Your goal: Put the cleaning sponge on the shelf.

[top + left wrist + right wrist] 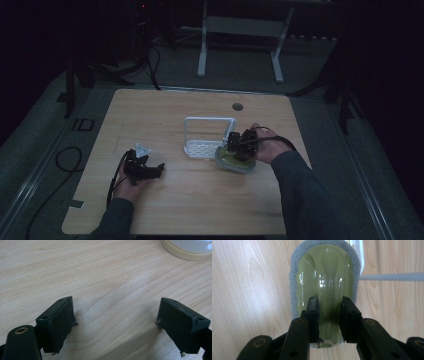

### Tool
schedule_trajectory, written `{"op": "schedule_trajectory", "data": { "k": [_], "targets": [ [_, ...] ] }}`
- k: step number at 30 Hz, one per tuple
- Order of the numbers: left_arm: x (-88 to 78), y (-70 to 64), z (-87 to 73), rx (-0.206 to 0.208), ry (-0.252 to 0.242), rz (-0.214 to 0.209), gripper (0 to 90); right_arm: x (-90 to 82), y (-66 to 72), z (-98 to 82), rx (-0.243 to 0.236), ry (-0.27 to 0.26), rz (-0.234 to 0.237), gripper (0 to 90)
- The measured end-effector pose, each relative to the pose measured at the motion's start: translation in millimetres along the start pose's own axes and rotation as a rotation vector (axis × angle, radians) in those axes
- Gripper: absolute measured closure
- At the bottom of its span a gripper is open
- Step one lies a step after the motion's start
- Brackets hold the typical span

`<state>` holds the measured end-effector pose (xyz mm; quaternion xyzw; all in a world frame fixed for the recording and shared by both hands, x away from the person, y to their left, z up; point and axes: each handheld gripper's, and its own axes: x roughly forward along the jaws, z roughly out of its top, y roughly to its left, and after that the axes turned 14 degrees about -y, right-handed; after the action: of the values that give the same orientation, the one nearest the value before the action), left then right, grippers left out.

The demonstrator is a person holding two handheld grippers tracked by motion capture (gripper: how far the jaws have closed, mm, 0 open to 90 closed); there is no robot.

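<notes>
Olive-green plastic scrubber with a grey pad (324, 277) lies on the wooden worktop (200, 195) just beside the white wire rack (207, 137); your right gripper (329, 315) clamps its ridged handle. Your left gripper (116, 322) gapes wide, holding nothing.

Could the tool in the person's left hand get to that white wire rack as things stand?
Probably yes: the left tool rests open on bare wooden table, with clear tabletop between it and the white wire rack.
</notes>
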<state>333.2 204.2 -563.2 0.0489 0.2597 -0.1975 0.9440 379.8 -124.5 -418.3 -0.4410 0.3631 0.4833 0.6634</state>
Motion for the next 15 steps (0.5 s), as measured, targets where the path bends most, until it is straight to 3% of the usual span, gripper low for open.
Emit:
{"op": "schedule_trajectory", "data": {
  "k": [15],
  "targets": [
    [0.0, 0.0, 0.0, 0.0, 0.001, 0.0, 14.4, 3.8, 2.7, 18.8, -0.034, -0.018, 0.007, 71.8]
  ]
}}
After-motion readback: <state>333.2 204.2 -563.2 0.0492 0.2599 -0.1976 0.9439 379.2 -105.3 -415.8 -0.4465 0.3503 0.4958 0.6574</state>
